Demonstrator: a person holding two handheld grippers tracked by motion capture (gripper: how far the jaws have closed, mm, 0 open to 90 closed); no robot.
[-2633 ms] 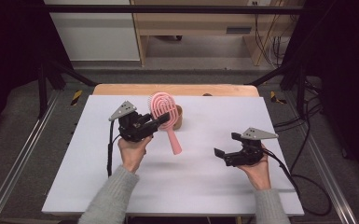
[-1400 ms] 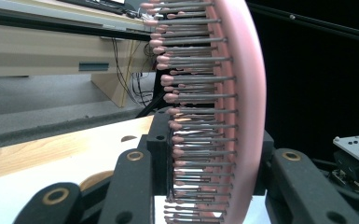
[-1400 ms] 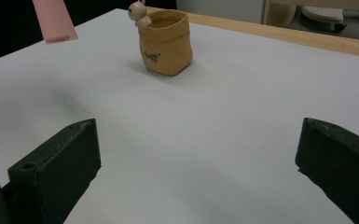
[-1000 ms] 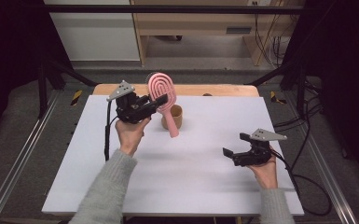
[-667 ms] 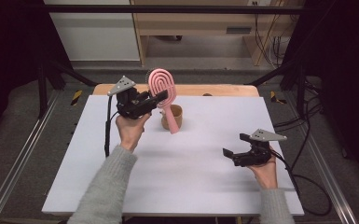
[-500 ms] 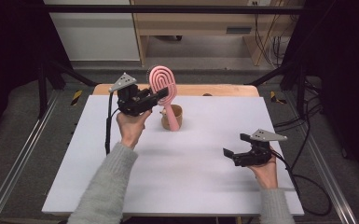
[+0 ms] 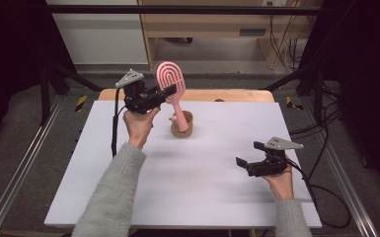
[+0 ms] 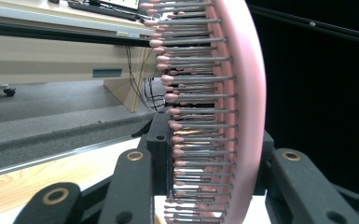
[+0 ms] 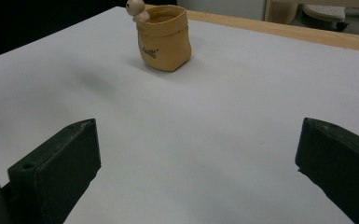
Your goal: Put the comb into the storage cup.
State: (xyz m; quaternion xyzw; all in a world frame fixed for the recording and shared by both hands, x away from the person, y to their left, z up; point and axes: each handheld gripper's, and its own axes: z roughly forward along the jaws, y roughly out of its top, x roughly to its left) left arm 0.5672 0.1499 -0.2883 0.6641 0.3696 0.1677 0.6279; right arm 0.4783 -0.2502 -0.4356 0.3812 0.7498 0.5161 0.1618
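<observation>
A white table top [image 7: 128, 197] spreads across the high view, with a strip of bare wood [image 7: 237, 95] along its far edge. On it, a little left of centre and toward the far side, stands a small tan sack-shaped pot [image 7: 182, 124] with a tiny pale figure [image 9: 134, 9] perched on its rim; the right gripper view shows dark lettering on its side.

The pink hairbrush [image 7: 170, 86] is off the table, held upright above that pot, its looped head uppermost and its handle slanting down so that the lower end reaches the mouth of the pot; whether it touches inside cannot be told. The left gripper [image 7: 164, 94] is clamped on the brush at the neck, just below the head, reaching in from the brush's left side. In the left gripper view the bristle side [image 8: 200, 116] faces left, and the two black jaws stand on either side of the brush, pressed against it.

The right gripper [image 7: 244, 159] hovers low over the near right part of the table, well apart from brush and pot, its jaws wide apart with nothing between them.
</observation>
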